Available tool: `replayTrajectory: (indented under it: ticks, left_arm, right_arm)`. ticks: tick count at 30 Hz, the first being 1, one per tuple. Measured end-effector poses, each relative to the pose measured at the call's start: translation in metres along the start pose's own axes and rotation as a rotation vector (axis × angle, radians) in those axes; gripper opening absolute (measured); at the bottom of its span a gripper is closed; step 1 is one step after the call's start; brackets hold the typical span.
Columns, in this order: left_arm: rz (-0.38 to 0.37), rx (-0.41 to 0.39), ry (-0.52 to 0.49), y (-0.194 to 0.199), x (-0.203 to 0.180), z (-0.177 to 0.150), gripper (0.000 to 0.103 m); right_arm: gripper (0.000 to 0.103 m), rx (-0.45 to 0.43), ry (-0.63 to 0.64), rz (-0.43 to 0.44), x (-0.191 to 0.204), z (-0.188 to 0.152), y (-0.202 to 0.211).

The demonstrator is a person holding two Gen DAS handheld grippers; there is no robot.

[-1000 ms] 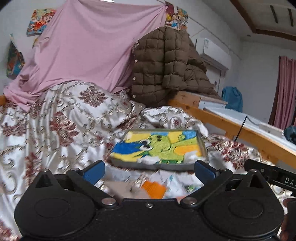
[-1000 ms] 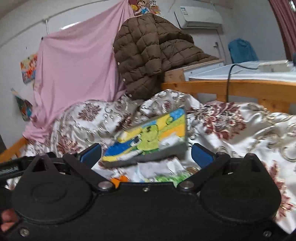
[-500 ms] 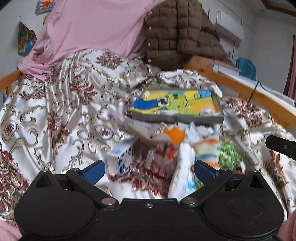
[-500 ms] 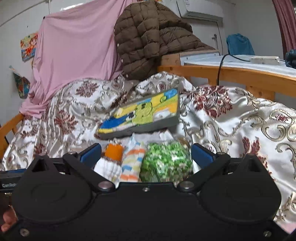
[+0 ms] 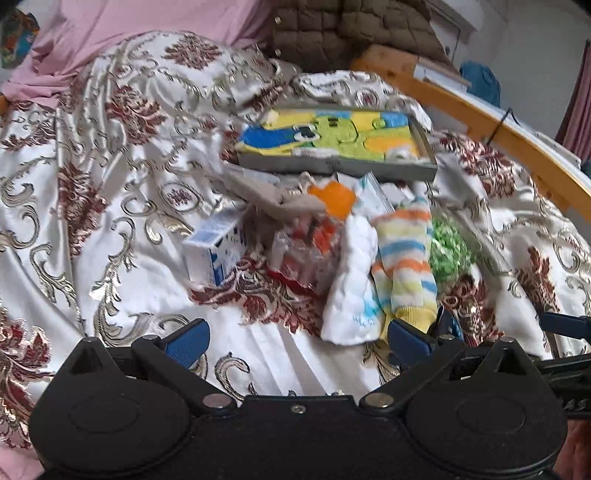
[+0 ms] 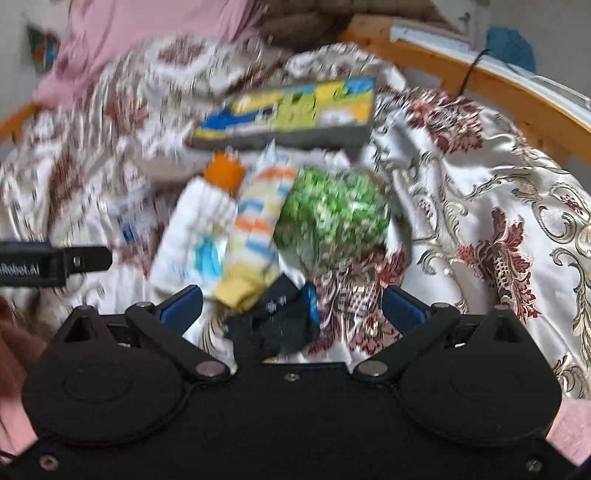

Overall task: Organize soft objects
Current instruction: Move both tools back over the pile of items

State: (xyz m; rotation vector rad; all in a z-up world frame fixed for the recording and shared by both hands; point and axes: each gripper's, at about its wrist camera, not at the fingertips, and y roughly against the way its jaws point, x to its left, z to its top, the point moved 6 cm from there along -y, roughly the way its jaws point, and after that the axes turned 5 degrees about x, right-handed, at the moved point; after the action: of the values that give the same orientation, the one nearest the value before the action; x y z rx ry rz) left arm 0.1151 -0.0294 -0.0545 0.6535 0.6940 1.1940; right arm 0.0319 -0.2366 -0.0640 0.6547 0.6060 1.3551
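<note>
A pile of soft things lies on the floral bedspread (image 5: 92,206): a striped sock (image 5: 404,258) (image 6: 258,218), a white cloth (image 5: 351,280) (image 6: 192,236), a green-patterned bag (image 5: 448,247) (image 6: 332,214), a beige cloth (image 5: 273,199) and an orange piece (image 5: 332,197). A dark sock (image 6: 280,314) lies just before my right gripper. A grey tray (image 5: 332,166) lined with a colourful cartoon towel (image 5: 332,131) sits behind the pile. My left gripper (image 5: 297,338) is open and empty, just short of the pile. My right gripper (image 6: 291,308) is open above the dark sock.
A white and blue box (image 5: 214,247) and a clear packet (image 5: 303,254) lie at the pile's left. A wooden bed rail (image 5: 498,125) runs along the right. A brown quilted jacket (image 5: 351,29) and pink sheet (image 5: 110,33) hang behind.
Both grippers have tilted down and moved closer to the pile. The socks, cloths and dark sock have come into view. Both stay open.
</note>
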Motion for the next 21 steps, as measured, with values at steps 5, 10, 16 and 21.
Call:
replayTrajectory:
  ticks: [5,10,16,21]
  left_arm:
    - [0.011,0.015,-0.020,-0.004,-0.002,-0.003,0.102]
    - [0.016,0.045,-0.056,-0.012,-0.005,-0.001,0.102]
    - [0.008,0.031,-0.292,-0.026,-0.027,0.010,0.102]
    - [-0.053,0.062,-0.306,-0.036,-0.032,0.015,0.102]
  right_arm:
    - [0.102,0.089,0.050,-0.022,0.012,-0.005,-0.015]
    - [0.102,0.166,0.083,-0.002,0.018,-0.003,-0.034]
    - [0.102,0.323,0.123,0.084,0.014,0.013,-0.065]
    - [0.102,0.329,0.250,0.046,0.017,0.026,-0.078]
